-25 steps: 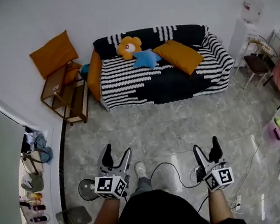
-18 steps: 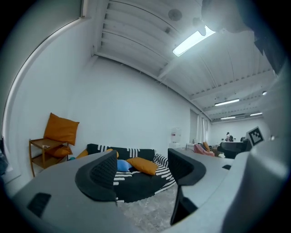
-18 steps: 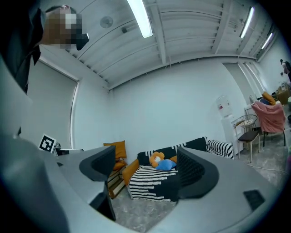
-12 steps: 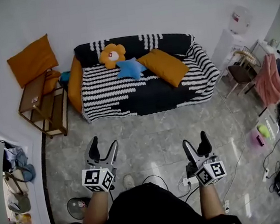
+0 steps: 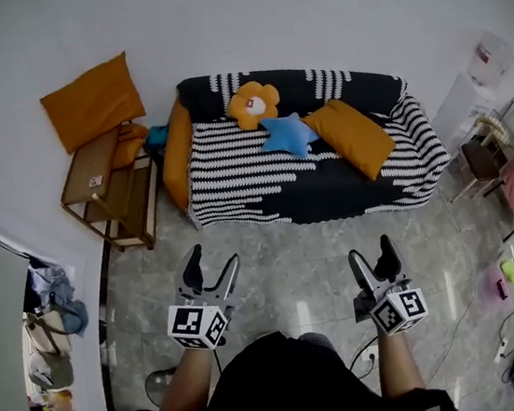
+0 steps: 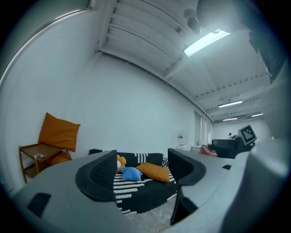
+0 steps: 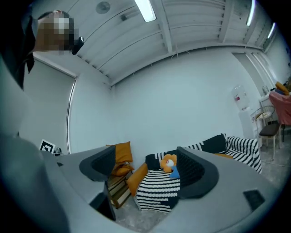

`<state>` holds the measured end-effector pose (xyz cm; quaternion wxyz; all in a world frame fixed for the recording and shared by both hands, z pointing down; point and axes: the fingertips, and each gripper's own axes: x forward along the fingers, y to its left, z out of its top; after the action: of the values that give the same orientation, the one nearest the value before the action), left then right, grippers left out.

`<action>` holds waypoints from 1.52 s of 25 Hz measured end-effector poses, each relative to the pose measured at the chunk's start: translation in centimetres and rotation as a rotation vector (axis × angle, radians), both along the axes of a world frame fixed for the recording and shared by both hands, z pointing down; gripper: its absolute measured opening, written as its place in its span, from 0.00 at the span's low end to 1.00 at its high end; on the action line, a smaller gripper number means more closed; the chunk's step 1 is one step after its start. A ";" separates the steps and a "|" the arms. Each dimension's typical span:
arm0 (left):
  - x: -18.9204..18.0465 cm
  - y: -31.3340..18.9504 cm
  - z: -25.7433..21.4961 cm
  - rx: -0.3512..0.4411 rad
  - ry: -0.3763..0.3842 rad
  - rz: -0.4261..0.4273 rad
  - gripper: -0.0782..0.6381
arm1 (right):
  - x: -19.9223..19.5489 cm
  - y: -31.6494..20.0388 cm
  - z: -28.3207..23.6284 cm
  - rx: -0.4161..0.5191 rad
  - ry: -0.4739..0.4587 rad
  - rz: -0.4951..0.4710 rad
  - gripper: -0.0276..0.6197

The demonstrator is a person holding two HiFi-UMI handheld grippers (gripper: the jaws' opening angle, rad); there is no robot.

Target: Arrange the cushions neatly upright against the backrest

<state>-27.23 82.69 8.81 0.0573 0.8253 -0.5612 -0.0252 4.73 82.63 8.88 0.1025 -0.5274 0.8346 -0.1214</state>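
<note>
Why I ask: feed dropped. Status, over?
Left hand-held gripper, right hand-held gripper open, empty. Orange cushion, star cushion slumped on sofa; flower cushion at backrest. Nothing blocking.

Bright ceiling striplights, fisheye edges, floor glare

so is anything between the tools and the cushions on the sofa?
Nothing visible does. Only floor lies between the left tool, the right tool and the sofa. The orange cushion, star cushion and flower cushion sit exposed on it. Both tools are open and empty.
</note>
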 end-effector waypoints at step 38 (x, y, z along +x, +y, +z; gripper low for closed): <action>7.3 -29.1 3.2 -0.139 -0.039 -0.131 0.60 | 10.0 -33.3 7.3 -0.132 -0.057 -0.037 0.69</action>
<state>-19.93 53.56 12.03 0.1021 0.7813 -0.6152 0.0261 14.76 49.29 16.21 0.0891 -0.5137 0.8312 -0.1931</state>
